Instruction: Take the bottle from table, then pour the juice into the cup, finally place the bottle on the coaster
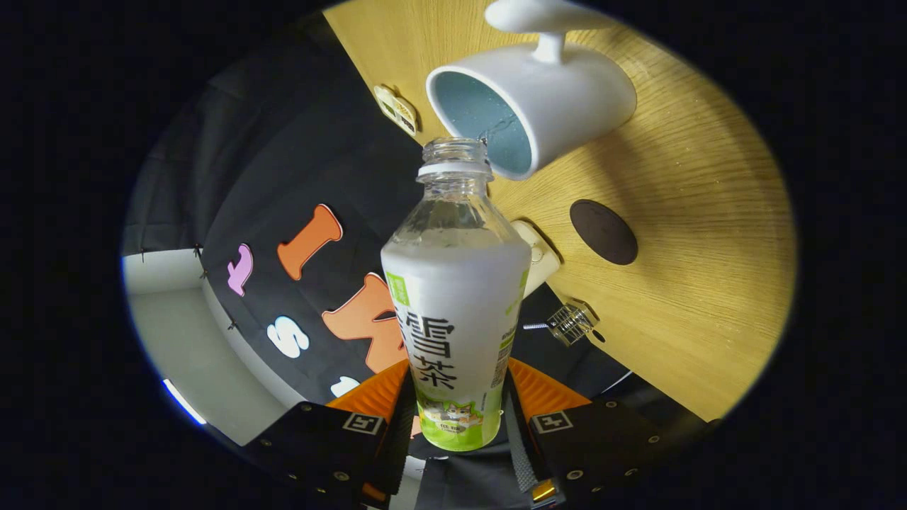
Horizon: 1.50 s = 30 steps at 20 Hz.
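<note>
The tongs [459,425] are clamping the uncapped tea bottle [457,304], tilting its mouth against the white mug [538,99]: pouring is underway, and the dark coaster [603,231] is waiting on the wooden surface [708,283].

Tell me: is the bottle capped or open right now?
Open. The bottle, clamped between the gripper fingers, has a bare neck with no cap, its mouth at the rim of the white cup.
</note>
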Each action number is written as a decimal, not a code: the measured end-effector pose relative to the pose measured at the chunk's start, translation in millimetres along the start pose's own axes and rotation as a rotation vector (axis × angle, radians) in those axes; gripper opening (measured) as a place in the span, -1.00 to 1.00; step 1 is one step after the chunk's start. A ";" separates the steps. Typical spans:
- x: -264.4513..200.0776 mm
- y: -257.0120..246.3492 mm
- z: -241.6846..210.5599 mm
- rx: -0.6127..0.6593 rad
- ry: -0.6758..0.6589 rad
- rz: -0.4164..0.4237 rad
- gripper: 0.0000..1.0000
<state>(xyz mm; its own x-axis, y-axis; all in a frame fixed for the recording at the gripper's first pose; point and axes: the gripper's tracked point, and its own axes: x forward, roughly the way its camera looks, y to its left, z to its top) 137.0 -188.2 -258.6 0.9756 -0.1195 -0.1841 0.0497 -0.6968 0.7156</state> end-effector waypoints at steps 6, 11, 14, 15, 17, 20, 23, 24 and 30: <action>-0.7 5.2 -3.2 0.056 0.010 0.006 0.23; 0.4 8.6 -4.9 0.093 0.008 -0.013 0.23; 1.0 6.8 -4.9 0.091 0.004 -0.012 0.23; 1.9 7.2 -5.4 0.078 0.005 -0.015 0.23; 3.2 2.7 -6.0 0.028 0.000 -0.033 0.23; 7.8 -25.0 -4.4 -0.129 -0.011 -0.138 0.23; 1.4 -47.2 5.4 -0.322 -0.030 -0.192 0.23; 1.6 -51.4 7.3 -0.385 -0.031 -0.197 0.22; 6.4 -63.1 8.8 -0.806 -0.009 -0.200 0.22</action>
<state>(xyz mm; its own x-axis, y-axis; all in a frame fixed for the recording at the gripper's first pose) 138.3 -151.2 -310.8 0.9304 -0.0552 -0.3625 0.3637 0.0145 0.9314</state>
